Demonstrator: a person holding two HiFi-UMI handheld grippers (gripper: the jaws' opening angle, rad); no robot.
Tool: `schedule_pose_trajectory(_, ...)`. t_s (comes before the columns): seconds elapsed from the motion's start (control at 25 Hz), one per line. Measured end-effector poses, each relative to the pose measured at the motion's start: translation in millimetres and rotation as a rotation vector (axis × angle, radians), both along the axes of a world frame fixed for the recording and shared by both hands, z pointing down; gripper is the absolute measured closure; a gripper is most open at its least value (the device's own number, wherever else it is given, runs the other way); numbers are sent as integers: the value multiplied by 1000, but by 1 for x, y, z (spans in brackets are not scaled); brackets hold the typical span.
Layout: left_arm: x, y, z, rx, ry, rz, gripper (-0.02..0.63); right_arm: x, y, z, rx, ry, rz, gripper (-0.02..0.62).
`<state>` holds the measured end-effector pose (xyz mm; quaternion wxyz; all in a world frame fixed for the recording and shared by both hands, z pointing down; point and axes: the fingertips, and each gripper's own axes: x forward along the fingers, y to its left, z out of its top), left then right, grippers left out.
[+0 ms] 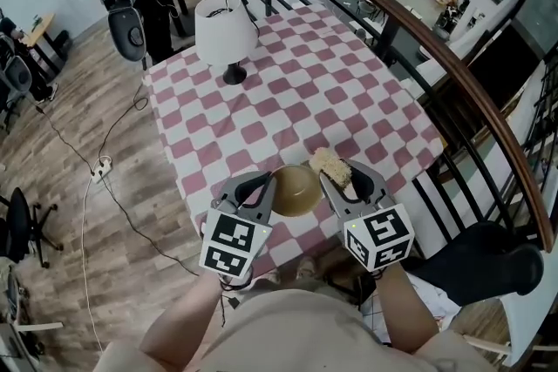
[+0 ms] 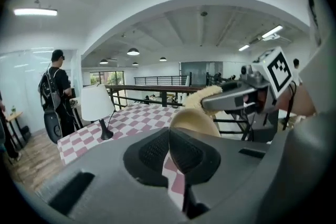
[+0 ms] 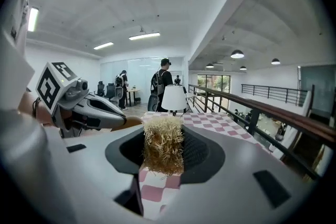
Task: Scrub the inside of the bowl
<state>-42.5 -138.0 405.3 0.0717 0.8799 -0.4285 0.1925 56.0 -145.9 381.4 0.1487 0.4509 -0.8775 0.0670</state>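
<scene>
We hold the tan, round wooden bowl (image 1: 295,190) by its left rim, with the left gripper (image 1: 260,189) clenched tight on that thin edge. The bowl hangs over the near edge of the red-and-white checked tablecloth (image 1: 288,91). The right gripper (image 1: 344,179) is clamped on the straw-coloured fibrous scrubber (image 3: 164,144), just beside the bowl's right rim (whether it touches we cannot tell). Our worry is the pinch. A hard scrubbing push could pivot the bowl between the pads or pull it free, and this close to the edge it might drop to the floor.
</scene>
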Motion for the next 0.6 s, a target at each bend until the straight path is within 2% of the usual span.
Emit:
schedule_pose_trajectory(0.08, 11, 5, 7, -1, -48, 47, 589, -7, 1, -3, 15, 57, -50, 440)
schedule_pose_trajectory(0.28, 30, 21, 31, -59, -104, 131, 589, -27, 6, 7, 6, 154, -162, 440)
schedule_pose_trajectory(0.44, 46, 29, 39, -66, -132, 194, 589, -43, 10, 11, -2, 150, -214, 440)
schedule_pose_trajectory(0.6, 50, 28, 42, -64, -133, 191, 589, -44, 8, 13, -2, 132, -207, 440)
